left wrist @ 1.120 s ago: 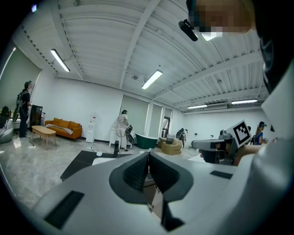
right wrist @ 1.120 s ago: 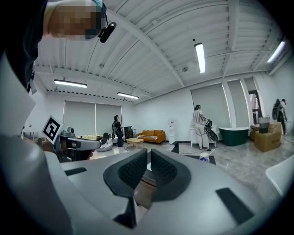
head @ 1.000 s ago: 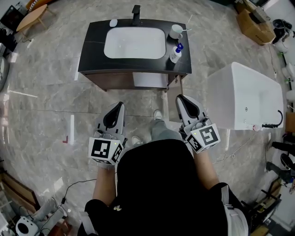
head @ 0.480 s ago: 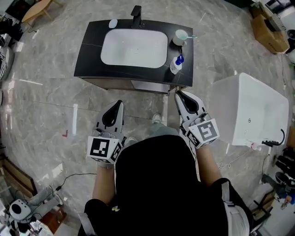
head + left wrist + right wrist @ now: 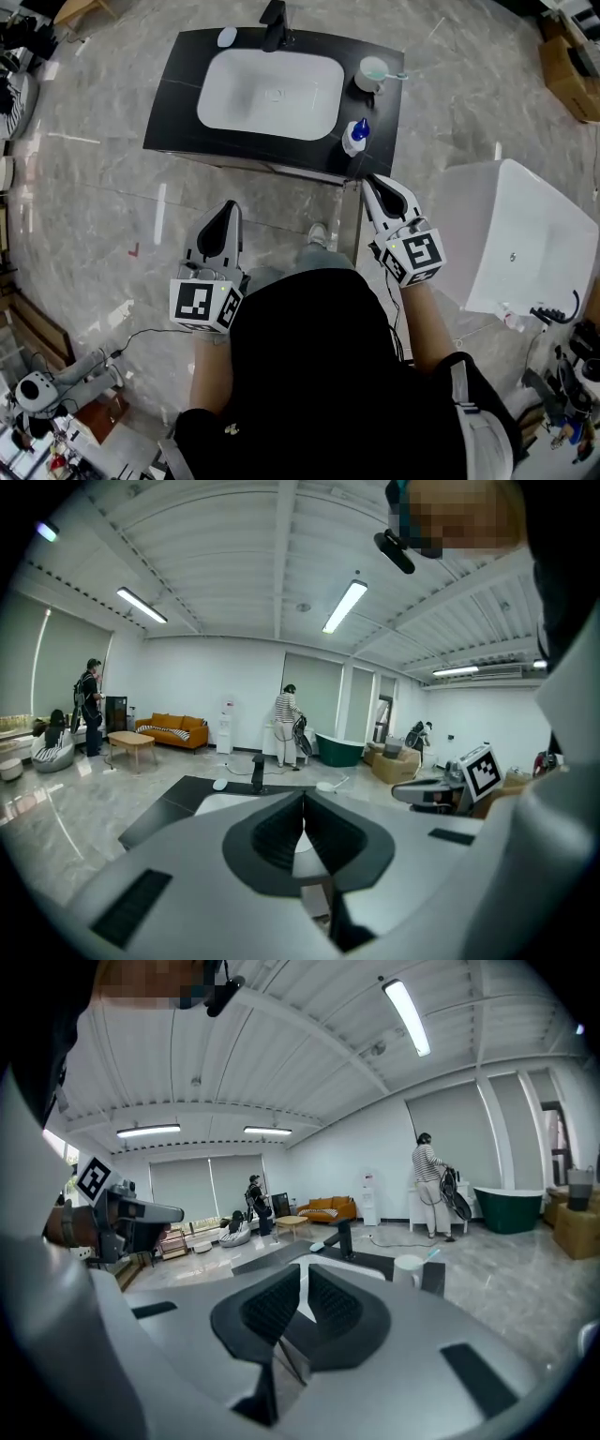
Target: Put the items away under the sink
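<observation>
**No legible writing in view**

Nothing can be read. The blue-capped bottle point(image 5: 354, 137) near the front right corner of the counter point(image 5: 178, 112) seems to carry a label, too small to make out. The cubes on the left gripper point(image 5: 230, 206) and right gripper point(image 5: 369, 180) show only black-and-white square patterns.

— What sort of place am I steering the rig through here?

— I read it as a big open showroom or studio hall, not a home. A dark wooden vanity cabinet with a black top point(image 5: 178, 103) and a white rounded-rectangle basin point(image 5: 272, 89) stands on a grey marble-look tile floor point(image 5: 94, 216), with open floor on every side.

— What else tells me that?

— A white freestanding bathtub point(image 5: 525, 244) sits near its right. Farther off I see a dark green bathtub point(image 5: 337, 750), an orange sofa point(image 5: 171, 727), brown cardboard boxes point(image 5: 570, 66), long strip lights point(image 5: 343, 607) on a white ribbed ceiling, and a person in a striped top point(image 5: 285, 726) standing.
</observation>
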The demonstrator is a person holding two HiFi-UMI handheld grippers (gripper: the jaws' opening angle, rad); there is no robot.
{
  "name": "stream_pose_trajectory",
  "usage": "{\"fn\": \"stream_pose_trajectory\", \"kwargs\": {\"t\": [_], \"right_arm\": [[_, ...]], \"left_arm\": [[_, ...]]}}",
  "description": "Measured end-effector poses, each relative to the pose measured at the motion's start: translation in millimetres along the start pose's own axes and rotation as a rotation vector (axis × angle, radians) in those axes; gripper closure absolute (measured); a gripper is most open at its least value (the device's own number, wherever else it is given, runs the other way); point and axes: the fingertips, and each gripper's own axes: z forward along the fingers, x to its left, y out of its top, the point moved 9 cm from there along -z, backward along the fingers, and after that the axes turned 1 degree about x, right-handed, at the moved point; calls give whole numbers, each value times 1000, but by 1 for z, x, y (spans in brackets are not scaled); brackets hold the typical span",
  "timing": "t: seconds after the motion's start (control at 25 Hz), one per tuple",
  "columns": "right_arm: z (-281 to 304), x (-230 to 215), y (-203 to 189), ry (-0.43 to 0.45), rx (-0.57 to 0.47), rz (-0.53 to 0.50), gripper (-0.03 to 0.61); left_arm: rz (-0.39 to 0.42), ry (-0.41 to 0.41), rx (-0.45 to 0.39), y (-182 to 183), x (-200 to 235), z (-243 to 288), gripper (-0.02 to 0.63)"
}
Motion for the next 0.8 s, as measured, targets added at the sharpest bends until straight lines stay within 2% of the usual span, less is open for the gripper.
{"fn": "stream_pose_trajectory", "kwargs": {"t": [0.2,0.4,0.68,0.72,0.8], "right_arm": [[19,-35,-22,-22,43,35,535],[36,-59,-40,-59,78,19,535],[59,-77,-68,-85,147,59,528],[62,-78,-70,-82,157,62,518],[71,-79,-76,-75,181,64,458]], "left_arm": [[-5,49,35,-5,-5,9,591],[-22,84,58,-9,-6,11,592],[-57,126,61,-20,1,9,592],[-64,132,62,-21,3,8,592],[-75,145,64,-23,6,9,592]]}}
